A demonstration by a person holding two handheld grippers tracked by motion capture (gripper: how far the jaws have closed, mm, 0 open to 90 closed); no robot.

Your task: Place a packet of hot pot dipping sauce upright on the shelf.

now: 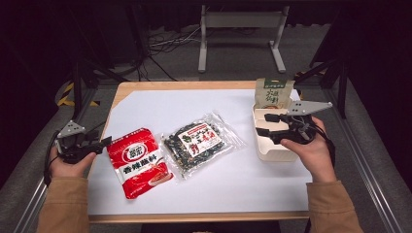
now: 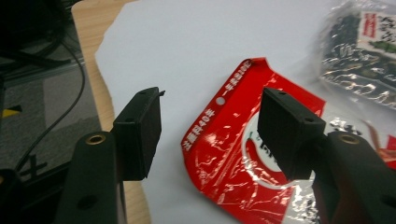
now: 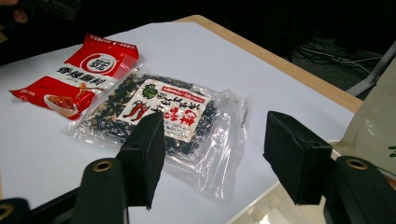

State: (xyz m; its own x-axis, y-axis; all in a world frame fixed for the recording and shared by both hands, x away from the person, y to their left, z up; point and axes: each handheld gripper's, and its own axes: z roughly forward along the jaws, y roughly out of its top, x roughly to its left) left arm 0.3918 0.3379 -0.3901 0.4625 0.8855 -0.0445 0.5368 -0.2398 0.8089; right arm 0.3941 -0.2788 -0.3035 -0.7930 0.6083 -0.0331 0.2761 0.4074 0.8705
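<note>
I read large white Chinese characters and a white round logo on the glossy red foil sachet [image 1: 138, 161]; the small print along its edge is too fine to make out. The clear plastic packet of dark dried pieces [image 1: 199, 143] carries a white label with red chilli drawings and red and black characters. A beige paper pouch with a green-lettered label [image 1: 273, 93] stands at the 12 o'clock end of the cream plastic compartment tray [image 1: 273, 151].

My left gripper [image 1: 103, 142] sits at 9 o'clock on the white sheet [image 1: 165, 107] that covers the wooden table [image 1: 145, 86], held level in the hand and pointing toward 3 o'clock. Its jaws are spread with nothing pinched. In the left gripper view the sachet's top left corner lies flat on the sheet, under and just past the gap, nearer the right-hand pad [image 2: 285, 128]; no pad touches it.

My right gripper [image 1: 265, 124] hovers over the tray at 3 o'clock, pointing toward 9 o'clock, jaws wide apart and empty. The clear packet lies beyond them in the right gripper view.
</note>
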